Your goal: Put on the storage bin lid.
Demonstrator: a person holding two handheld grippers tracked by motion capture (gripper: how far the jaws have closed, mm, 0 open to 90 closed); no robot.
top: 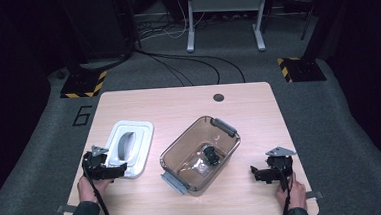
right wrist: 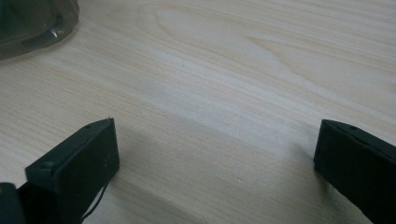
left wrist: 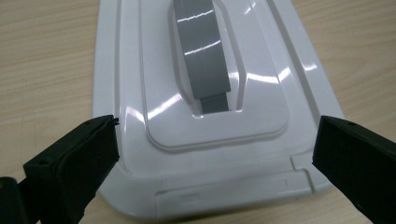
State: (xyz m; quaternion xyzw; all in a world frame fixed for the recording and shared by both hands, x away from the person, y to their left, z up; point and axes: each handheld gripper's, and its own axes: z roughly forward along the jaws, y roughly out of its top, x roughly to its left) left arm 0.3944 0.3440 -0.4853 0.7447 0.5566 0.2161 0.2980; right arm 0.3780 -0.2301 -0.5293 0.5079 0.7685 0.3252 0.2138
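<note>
My left tongs [left wrist: 212, 154] are spread wide, jaws either side of the near end of the white lid [left wrist: 210, 116], w/ nothing clamped yet; in the high view they sit at the lid's near corner [top: 104, 165]. So I read the step in hand as lining up to grab the lid, prob. to carry it over and seat it on the clear bin [top: 201, 152] that stands open just to its right on the bench [top: 248, 104]. Right tongs [right wrist: 215, 154] are also apart, empty, hovering over bare wood well right of the bin [top: 267, 173]; the bin's corner [right wrist: 32, 23] peeks in at top left of the right gripper view. Next move, as I judge it: push the left tongs fwd so the jaws straddle the lid's edge, close, lift, then swing right. The lid lies flat on the bench, so getting a jaw under the rim may be fiddly; the grey handle strip [left wrist: 203, 56] down its middle could be an easier hold. Inside the bin there's a small black item [top: 211, 154] and what looks like a clear baggie [top: 199, 164], hard to tell at this res. Neither sticks above the rim, so they shouldn't block closing. Bin sits skewed vs. the lid, so I'd need to rotate to match, maybe steadying w/ the right tongs.
</note>
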